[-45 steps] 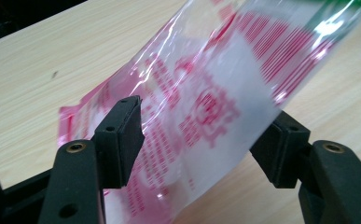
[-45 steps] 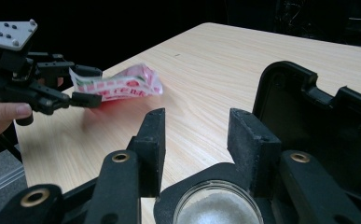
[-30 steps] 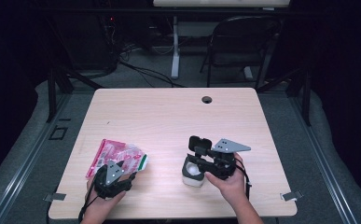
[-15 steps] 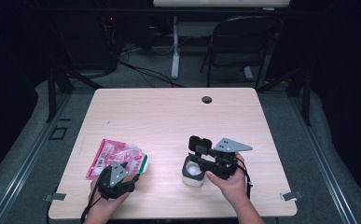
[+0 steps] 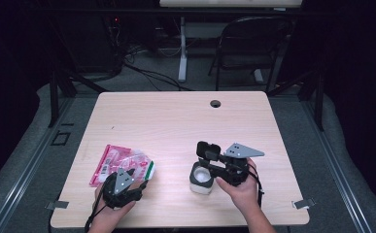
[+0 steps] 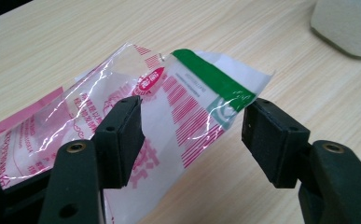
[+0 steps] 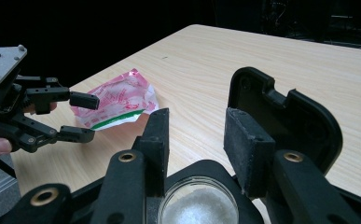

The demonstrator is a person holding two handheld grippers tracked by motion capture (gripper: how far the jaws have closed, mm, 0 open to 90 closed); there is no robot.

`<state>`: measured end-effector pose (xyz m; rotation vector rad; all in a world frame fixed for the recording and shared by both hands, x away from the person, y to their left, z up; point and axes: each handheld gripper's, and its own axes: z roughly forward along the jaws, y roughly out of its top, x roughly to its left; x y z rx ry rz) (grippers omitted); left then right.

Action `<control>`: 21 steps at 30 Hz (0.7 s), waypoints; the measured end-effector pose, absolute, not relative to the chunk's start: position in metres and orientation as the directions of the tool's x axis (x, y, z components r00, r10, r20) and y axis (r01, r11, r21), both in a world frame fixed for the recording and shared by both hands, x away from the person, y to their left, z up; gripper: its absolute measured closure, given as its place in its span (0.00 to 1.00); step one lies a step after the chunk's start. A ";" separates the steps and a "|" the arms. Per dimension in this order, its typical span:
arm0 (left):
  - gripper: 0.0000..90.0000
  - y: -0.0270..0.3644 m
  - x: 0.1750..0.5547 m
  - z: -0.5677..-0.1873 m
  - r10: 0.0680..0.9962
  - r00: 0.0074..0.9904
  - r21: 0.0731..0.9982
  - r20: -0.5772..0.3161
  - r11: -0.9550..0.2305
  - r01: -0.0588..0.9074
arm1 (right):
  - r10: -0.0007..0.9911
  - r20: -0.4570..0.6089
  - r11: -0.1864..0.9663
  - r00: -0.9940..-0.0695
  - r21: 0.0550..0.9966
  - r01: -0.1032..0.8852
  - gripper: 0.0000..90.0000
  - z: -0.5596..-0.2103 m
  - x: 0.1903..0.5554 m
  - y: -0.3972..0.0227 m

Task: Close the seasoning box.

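The left gripper (image 6: 192,135) stands wide around the green-edged end of the crinkly pink-printed plastic bag (image 6: 169,98) on the desk (image 5: 176,121), without pressing it. The right gripper (image 7: 194,149), its jaws just closing, poised apart over the black-lidded white jar (image 5: 201,177), grips nothing. The slick film could slide away.

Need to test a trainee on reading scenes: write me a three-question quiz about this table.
1. True or false: the white container's black lid is flipped open.
2. What colour is the strip on the end of the packet that lies between the left gripper's jaws? A blue, B green, C yellow.
3. Fill in: the round hole sits near the table's ___ edge, as seen from the person's side.
Key: 1 true; 2 B; 3 far.
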<state>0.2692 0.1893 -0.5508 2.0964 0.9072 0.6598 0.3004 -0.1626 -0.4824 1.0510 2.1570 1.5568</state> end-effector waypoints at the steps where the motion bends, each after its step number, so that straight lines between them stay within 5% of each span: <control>1: 0.43 0.189 0.269 -0.550 0.768 0.619 0.791 0.165 -0.477 0.382 | 0.694 0.182 0.156 -0.697 0.907 0.392 0.68 -0.481 0.300 -0.163; 21: 0.44 0.193 0.260 -0.526 0.771 0.618 0.825 0.153 -0.444 0.349 | 0.737 0.174 0.108 -0.653 0.924 0.368 0.69 -0.467 0.298 -0.178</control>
